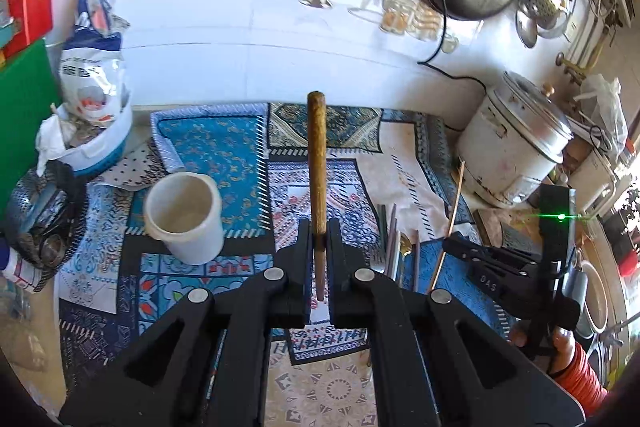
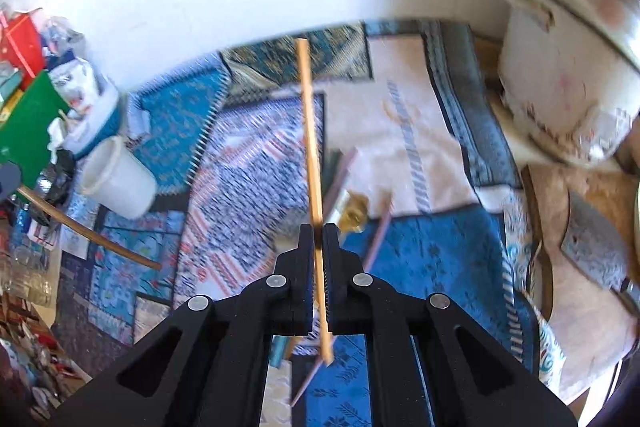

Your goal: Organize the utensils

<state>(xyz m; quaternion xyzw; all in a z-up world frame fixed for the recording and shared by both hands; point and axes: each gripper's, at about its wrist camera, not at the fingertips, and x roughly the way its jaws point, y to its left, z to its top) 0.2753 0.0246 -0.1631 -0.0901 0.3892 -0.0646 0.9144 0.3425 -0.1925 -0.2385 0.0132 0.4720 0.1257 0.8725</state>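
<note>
Two fisheye views look forward along black two-finger tongs over a surface covered with blue patterned cloths (image 1: 224,155). In the left wrist view, the left tongs (image 1: 319,239) are clamped on a brown wooden handle (image 1: 317,163), which rises between the fingers toward 12 o'clock, its rounded end well above the fingertips. A white plastic cup (image 1: 188,215) stands upright and open at 10 o'clock from those tongs, near them but apart. At 3 o'clock from the left tongs, a small heap of utensils (image 1: 396,247) lies on the cloth, among them thin dark sticks and a gold-coloured spoon; it is too small to tell the pieces apart fully. Farther toward 3 o'clock, the right tongs (image 1: 450,241) appear from the side, holding a thin pale chopstick (image 1: 452,219) that slants upward. A white rice cooker (image 1: 516,151) stands at 2 o'clock, against the white wall. In the right wrist view, which is blurred, the right tongs (image 2: 319,239) are closed on the same pale chopstick (image 2: 310,131), which runs between the fingers toward 12 o'clock and also pokes out behind them toward 6 o'clock. Beneath it the remaining utensils (image 2: 352,207) lie on the cloth just past the fingertips. The white cup (image 2: 116,179) is at 9 o'clock, well apart.
</note>
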